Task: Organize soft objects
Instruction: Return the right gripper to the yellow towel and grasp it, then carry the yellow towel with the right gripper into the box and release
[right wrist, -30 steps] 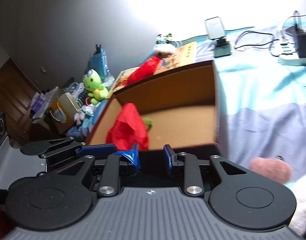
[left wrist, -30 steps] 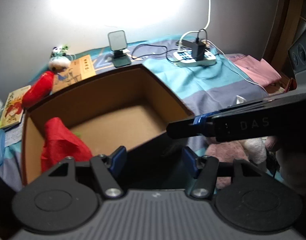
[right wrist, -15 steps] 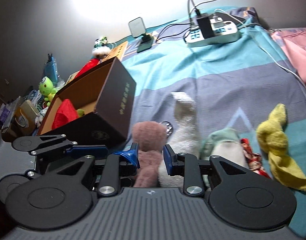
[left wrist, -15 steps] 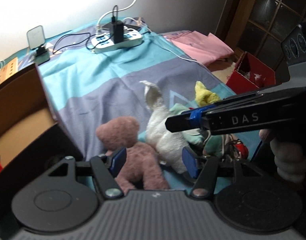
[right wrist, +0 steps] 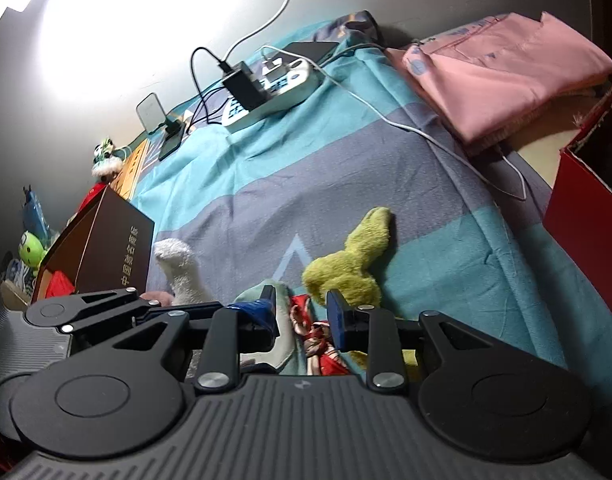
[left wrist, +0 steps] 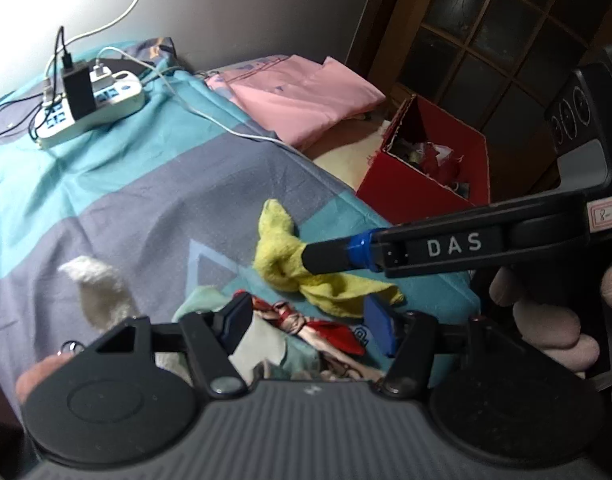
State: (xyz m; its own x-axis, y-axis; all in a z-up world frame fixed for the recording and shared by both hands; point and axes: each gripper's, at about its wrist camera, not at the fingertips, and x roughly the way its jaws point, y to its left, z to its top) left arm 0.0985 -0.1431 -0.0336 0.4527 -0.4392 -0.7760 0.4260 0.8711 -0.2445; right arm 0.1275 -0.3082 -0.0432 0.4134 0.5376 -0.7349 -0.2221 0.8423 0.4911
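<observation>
dim bedroom, one bright lamp patch on the wall; the carrying surface is a bed [right wrist: 345, 168] under a teal and grey-violet striped sheet. far edge: white power strip [right wrist: 274, 88] with trailing cables; far right corner: folded pink cloth [right wrist: 501, 80]. off the bed's right edge sits a red box [left wrist: 429, 164].

soft things lie bunched at the near edge. yellow plush [right wrist: 349, 264]: nubby pile, limp, knotted at the middle, long axis running from near-left to far-right in the right wrist view. beside it on the left, a red patterned cloth [right wrist: 321, 344], thin and crumpled, lying on a pale green piece [left wrist: 266, 344]. further left, a white plush [right wrist: 178, 268], fleecy, one limb sticking up, and a bit of pink plush [left wrist: 38, 380] at the frame edge.

your right gripper [right wrist: 300, 316] has its fingers apart at a moderate gap, holding nothing; the red cloth lies in the gap and below, the yellow plush just ahead and to the right of the right finger. your left gripper [left wrist: 306, 320] is spread wide and empty over the same pile.

judgement: right gripper is the nearer one to the yellow plush; you would shift slightly right and forward and close across the knot, crosswise to the long axis. destination is likely the brown cardboard box [right wrist: 102, 240] at the bed's left edge, which already holds something red.
</observation>
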